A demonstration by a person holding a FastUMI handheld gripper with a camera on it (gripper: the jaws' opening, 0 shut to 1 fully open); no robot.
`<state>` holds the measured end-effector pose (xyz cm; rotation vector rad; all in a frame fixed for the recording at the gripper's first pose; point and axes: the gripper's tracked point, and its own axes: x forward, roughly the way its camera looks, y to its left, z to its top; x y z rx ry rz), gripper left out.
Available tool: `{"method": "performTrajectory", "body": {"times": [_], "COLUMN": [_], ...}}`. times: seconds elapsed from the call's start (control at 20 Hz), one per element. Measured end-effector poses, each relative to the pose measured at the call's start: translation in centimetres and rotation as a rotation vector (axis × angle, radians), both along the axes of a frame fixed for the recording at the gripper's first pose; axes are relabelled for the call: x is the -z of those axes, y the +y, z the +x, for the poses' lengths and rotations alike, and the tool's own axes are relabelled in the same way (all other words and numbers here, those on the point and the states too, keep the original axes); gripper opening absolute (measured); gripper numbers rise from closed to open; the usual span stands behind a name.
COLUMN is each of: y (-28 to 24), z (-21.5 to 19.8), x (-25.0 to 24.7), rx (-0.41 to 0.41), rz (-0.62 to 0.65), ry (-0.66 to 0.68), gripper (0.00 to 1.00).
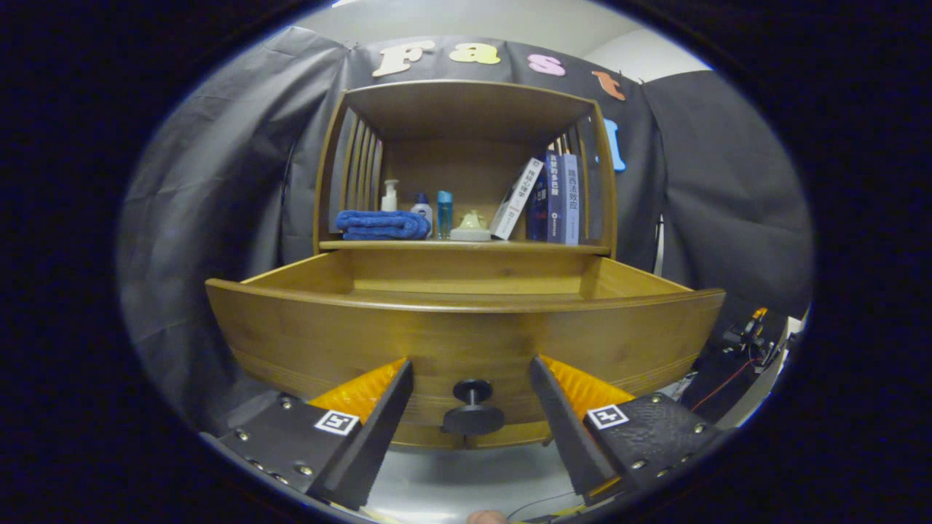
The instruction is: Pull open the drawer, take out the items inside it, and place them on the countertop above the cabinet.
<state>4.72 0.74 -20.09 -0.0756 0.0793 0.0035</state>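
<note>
Booth cloth behind cabinet. Drawer (pixel 466 342) already pulled out below worktop (pixel 466 247); we see no contents past its front. Tool (pixel 472 386) spread, knob (pixel 472 409) between fingers, untouched. Retrieval, placing remain.

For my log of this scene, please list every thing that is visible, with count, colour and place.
drawer: 1, brown wood, pulled open, ahead of the fingers; inside hidden
knob: 1, black, on drawer front, between the fingers
towel: 1, blue, folded, on countertop, left
bottles: 3, white and blue, right of towel
cream object: 1, right of bottles
books: several, white and blue, right end
gripper: 1, fingers open either side of knob, apart from it
</note>
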Motion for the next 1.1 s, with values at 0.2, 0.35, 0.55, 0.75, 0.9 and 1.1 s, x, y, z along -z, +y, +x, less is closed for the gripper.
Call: {"method": "performTrajectory", "body": {"times": [0.2, 0.35, 0.55, 0.75, 0.9, 1.1], "y": [0.1, 0.0, 0.1, 0.2, 0.3, 0.6], "z": [0.3, 1.2, 2.9, 4.8, 6.6, 9.5], "x": [0.3, 0.4, -0.1, -0.4, -0.5, -0.8], "rx": [-0.003, -0.026, -0.031, -0.044, -0.054, -0.055], "rz": [0.007, 0.052, 0.041, 0.042, 0.044, 0.038], "ry": [-0.002, 0.026, 0.017, -0.005, -0.012, -0.034], "gripper": [0.99, 0.98, 0.99, 0.98, 0.98, 0.98]}}
